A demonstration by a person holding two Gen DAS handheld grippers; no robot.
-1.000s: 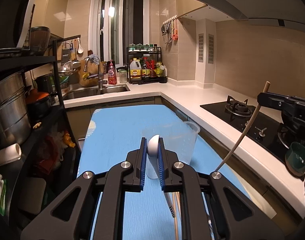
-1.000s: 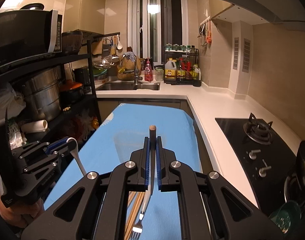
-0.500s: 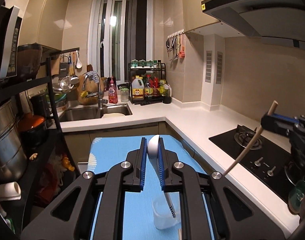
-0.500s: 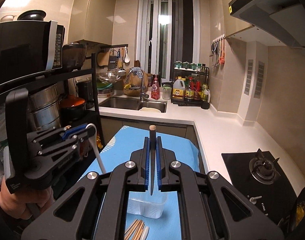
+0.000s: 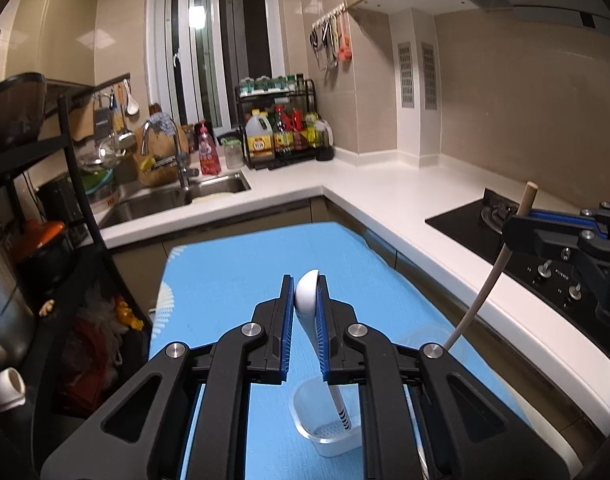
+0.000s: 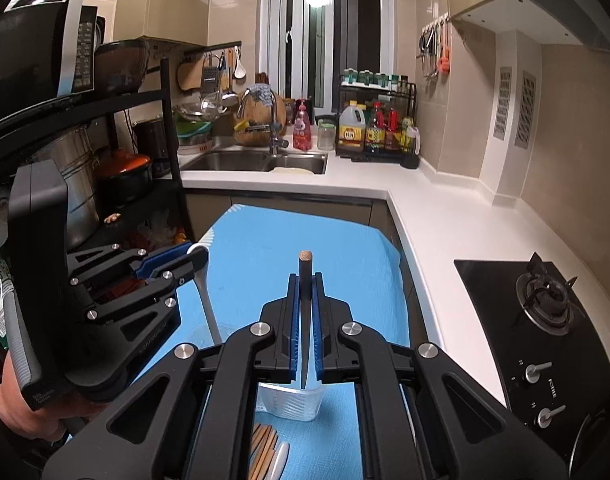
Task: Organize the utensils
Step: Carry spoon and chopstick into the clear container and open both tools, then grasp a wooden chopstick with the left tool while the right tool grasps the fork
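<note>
Spoon (image 5: pixel 309 305) handle seemingly inside cup (image 5: pixel 329 420)

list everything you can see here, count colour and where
white spoon: 1, white, clamped bowl-up in left gripper, handle down in the cup
wooden-handled utensil: 1, pale wood handle, clamped upright in right gripper above the cup
clear cup: 1, transparent, standing on the mat
chopsticks: several, light wood, lying on mat nearer the camera than the cup
blue mat: 1, blue, covers the work surface
sink: 1, steel, far counter
bottle rack: 1, black, right of sink
gas hob: 1, black, right counter
left gripper: 1, black with blue pads
right gripper: 1, black with blue pads
</note>
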